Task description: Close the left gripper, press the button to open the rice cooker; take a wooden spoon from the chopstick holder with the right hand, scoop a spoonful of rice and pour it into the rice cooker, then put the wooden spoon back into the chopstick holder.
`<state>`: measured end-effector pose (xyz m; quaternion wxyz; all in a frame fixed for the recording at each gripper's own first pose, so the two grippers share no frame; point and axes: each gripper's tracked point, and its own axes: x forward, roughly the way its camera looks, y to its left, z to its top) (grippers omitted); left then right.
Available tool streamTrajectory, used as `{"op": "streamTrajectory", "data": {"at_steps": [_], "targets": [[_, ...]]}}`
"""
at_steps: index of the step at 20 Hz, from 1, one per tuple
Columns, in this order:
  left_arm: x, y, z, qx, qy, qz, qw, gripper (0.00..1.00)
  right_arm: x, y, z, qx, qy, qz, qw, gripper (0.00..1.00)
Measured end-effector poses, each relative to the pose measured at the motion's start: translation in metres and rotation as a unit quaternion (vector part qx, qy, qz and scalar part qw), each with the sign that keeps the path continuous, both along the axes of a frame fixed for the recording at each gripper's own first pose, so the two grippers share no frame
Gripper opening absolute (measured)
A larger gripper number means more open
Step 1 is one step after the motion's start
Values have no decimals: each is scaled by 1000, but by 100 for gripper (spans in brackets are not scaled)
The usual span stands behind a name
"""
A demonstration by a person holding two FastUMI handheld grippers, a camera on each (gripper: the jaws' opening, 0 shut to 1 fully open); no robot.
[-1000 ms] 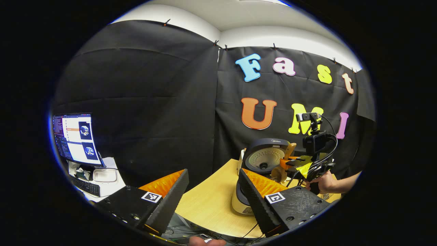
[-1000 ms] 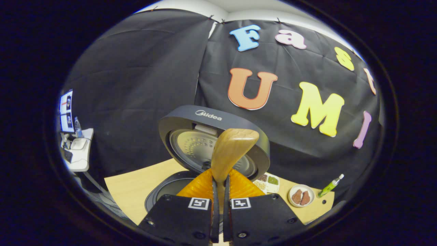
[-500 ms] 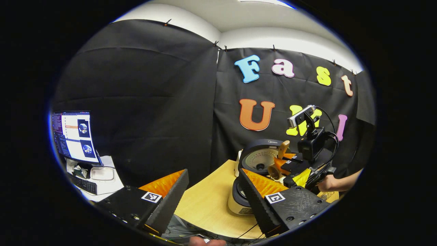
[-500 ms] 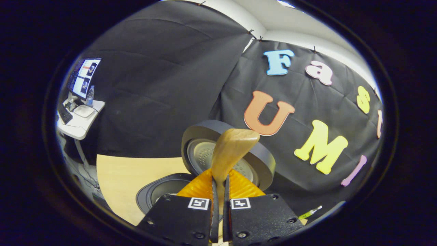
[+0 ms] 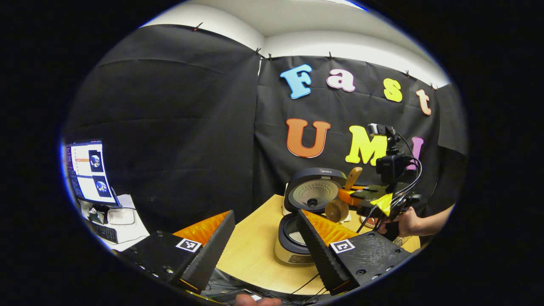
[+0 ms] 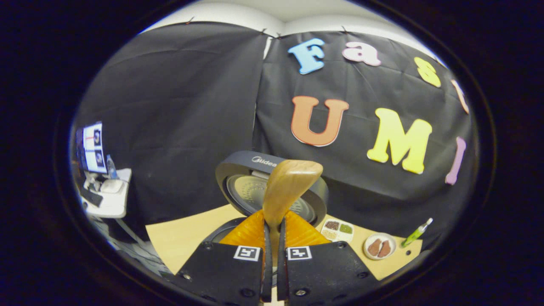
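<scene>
My right gripper (image 6: 272, 255) stays clamped on the wooden spoon (image 6: 285, 191); I've levelled it back beside the open rice cooker (image 5: 302, 221), so the pour looks done. Left gripper (image 5: 265, 246) idles wide over the counter (image 5: 255, 250).

The wooden spoon (image 6: 285, 187) looked smooth and satin. The table (image 5: 255, 250) was pale matt wood grain. The rice cooker (image 5: 297, 238) was glossy plastic.
</scene>
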<state>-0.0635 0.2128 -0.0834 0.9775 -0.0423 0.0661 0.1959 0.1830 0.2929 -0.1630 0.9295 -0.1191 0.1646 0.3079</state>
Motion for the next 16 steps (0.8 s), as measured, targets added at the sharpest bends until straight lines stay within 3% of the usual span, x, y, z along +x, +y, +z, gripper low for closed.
{"op": "streamTrajectory", "data": {"at_steps": [4,7,10,16], "targets": [[14,-23,8,5,-5,-24,1000,95,4,-34,21,76,70,-45,994,10],[29,-46,13,11,-8,-48,999,95,15,-83,37,111,88,-88,986,10],[51,-74,18,11,-12,-75,997,95,19,-148,52,134,87,-138,978,10],[99,-133,32,6,-20,-133,991,95,25,-285,79,133,35,-227,964,10]]}}
